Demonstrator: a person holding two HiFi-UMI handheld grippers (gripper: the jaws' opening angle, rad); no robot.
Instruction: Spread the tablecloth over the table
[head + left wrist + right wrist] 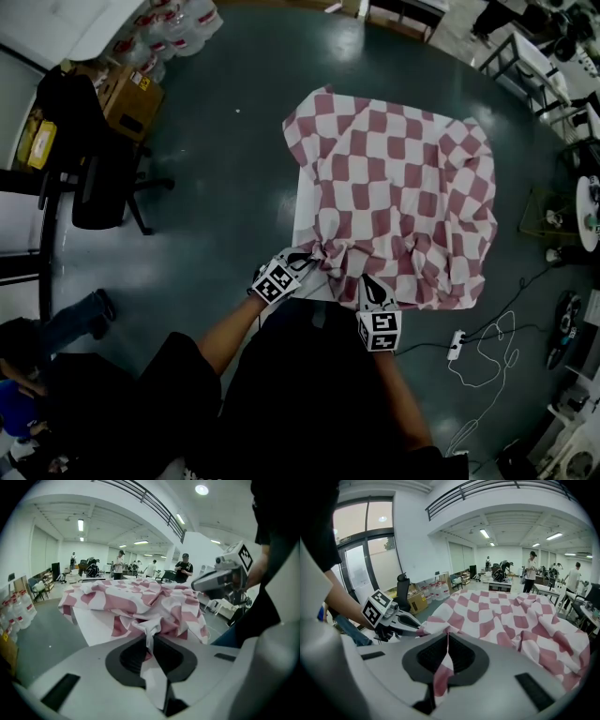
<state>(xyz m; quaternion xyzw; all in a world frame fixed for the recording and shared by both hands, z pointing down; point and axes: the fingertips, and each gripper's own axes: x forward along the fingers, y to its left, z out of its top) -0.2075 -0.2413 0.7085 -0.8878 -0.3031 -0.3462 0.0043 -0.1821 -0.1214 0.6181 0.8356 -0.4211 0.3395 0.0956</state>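
The pink-and-white checked tablecloth (403, 187) lies rumpled over a white table (306, 225). It covers most of the top, hangs off the far and right sides, and leaves a bare strip along the table's left edge. The left gripper (305, 264) is clenched on a bunched, twisted fold at the cloth's near-left corner. The right gripper (372, 283), just beside it along the near edge, is clamped tight on a thin pinch of the hem. Between and beyond the two, the fabric is heaped in wrinkles. On the grey floor, well apart from the table, a black office chair (98, 178) stands to the left with cardboard boxes (131, 98) and big water bottles (178, 28) behind it. A power strip (457, 344) and a loose white cable (487, 361) lie near the table's right corner. People stand at benches far across the room.
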